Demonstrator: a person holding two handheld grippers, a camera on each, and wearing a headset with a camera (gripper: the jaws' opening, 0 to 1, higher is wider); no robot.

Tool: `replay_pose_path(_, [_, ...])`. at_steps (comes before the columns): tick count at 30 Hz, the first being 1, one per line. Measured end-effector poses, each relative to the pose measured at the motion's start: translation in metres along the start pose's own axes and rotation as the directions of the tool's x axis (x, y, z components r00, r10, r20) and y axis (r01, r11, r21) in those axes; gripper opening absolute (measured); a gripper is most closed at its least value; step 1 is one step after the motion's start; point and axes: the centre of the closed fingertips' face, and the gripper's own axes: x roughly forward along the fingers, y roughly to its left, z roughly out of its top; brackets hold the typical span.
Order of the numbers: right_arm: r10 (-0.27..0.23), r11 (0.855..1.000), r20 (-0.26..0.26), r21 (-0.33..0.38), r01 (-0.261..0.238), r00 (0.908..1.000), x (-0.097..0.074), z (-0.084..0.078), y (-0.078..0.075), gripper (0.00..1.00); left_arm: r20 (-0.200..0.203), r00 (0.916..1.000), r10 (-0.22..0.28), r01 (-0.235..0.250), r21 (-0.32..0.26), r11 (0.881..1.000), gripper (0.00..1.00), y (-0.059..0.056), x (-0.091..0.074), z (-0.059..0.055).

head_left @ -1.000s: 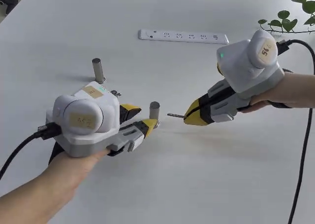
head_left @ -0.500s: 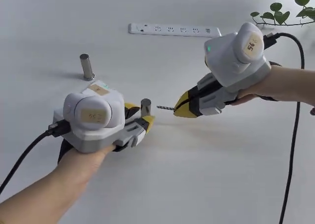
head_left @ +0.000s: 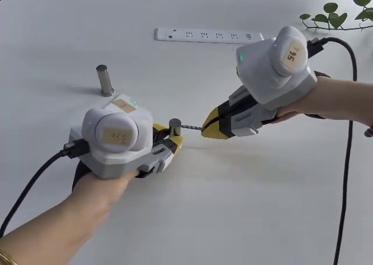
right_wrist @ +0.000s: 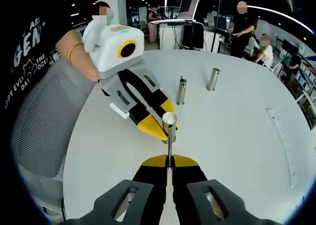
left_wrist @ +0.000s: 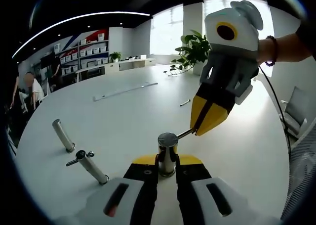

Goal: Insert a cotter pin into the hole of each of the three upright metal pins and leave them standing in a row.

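My left gripper [head_left: 169, 135] is shut on an upright metal pin [head_left: 175, 127], holding it low on the white table [head_left: 233, 201]. My right gripper [head_left: 211, 130] is shut on a thin cotter pin [head_left: 191, 127], held level, its tip touching the side of that pin near the top. In the left gripper view the held pin [left_wrist: 168, 153] stands between the jaws and the cotter pin [left_wrist: 183, 133] meets it from the right. A second pin [left_wrist: 90, 166] has a cotter pin through its top. A bare third pin [head_left: 105, 80] stands at the back left.
A white power strip [head_left: 208, 35] lies at the far side of the table. Plant leaves [head_left: 338, 14] reach in at the top right corner. Black cables trail from both grippers. Several people stand by desks behind the table in the right gripper view.
The right gripper has carried the cotter pin leftward, closing the gap; its tip now touches the pin held by the left gripper. The bare pin has not moved.
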Motion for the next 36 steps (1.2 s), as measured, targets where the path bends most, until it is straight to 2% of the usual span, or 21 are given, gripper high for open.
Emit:
replay_pose_path(8, [0.008, 0.999, -0.012, -0.035, -0.009, 0.9999, -0.0011, -0.0006, 0.0039, 0.00, 0.005, 0.9986, -0.052, 0.052, 0.036, 0.998, 0.11, -0.0025, -0.0005, -0.0006])
replay_pose_path(20, [-0.005, 0.999, -0.012, -0.046, 0.005, 0.9999, -0.0006, 0.0000, 0.0007, 0.00, 0.027, 0.9965, -0.079, 0.079, 0.018, 0.997, 0.11, -0.0038, -0.0020, -0.0007])
replay_pose_path(26, [-0.001, 0.998, -0.020, -0.064, 0.000, 0.9998, -0.0001, 0.0003, 0.0029, 0.00, 0.032, 0.9956, -0.087, 0.087, 0.018, 0.996, 0.11, -0.0035, -0.0030, -0.0010])
replay_pose_path(36, [0.005, 0.998, -0.007, -0.065, -0.005, 1.0000, -0.0015, 0.0033, 0.0075, 0.00, 0.036, 0.9909, -0.130, 0.129, 0.015, 0.992, 0.11, -0.0061, -0.0045, -0.0021])
